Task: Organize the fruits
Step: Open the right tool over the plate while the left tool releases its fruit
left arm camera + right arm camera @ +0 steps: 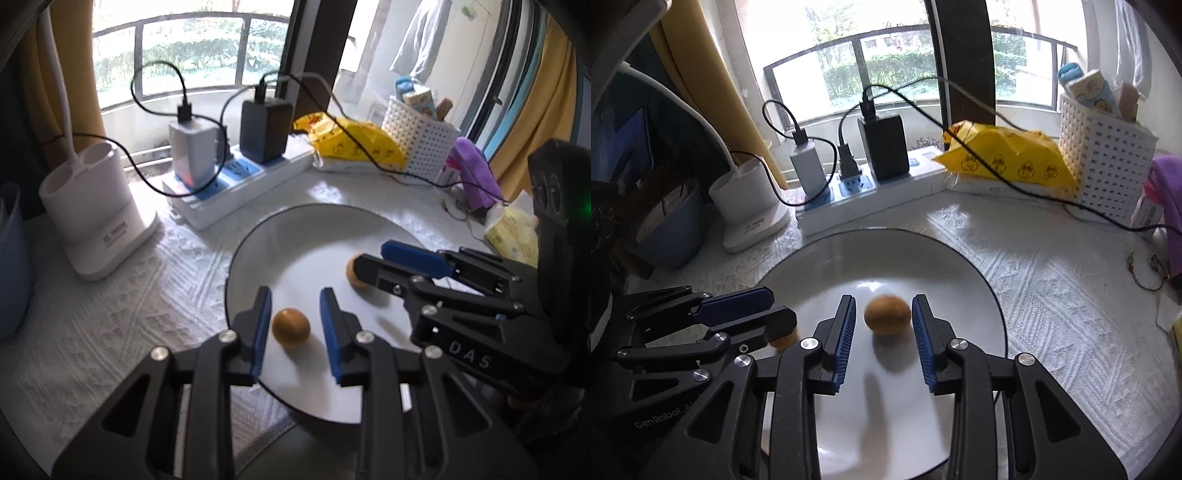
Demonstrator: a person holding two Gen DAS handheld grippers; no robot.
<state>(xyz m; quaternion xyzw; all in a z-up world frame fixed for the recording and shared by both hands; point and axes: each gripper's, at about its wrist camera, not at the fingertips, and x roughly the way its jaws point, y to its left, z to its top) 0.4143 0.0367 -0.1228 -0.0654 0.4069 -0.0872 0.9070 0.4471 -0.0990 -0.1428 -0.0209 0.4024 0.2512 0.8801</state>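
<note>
two brown fruits (pixel 290 327) (pixel 887 314) on white plate (pixel 295 236). left gripper (pixel 291 325) jaws open around one, not touching. right gripper (pixel 884 325) jaws likewise open.

Each camera sits on a gripper, just behind its two fingers, and looks forward and steeply down along them onto the plate (pixel 295 236) from close by. The left wrist view looks from the plate's left and near side; the right gripper (pixel 376 258) reaches in from its right edge. The right wrist view looks from the near right; the left gripper (pixel 775 308) enters at its lower left. Both face the window (pixel 894 62) and share the plate, the power strip (pixel 236 181), the yellow bag (pixel 1008 157), the white basket (pixel 417 144) and the tablecloth (pixel 1063 295).
</note>
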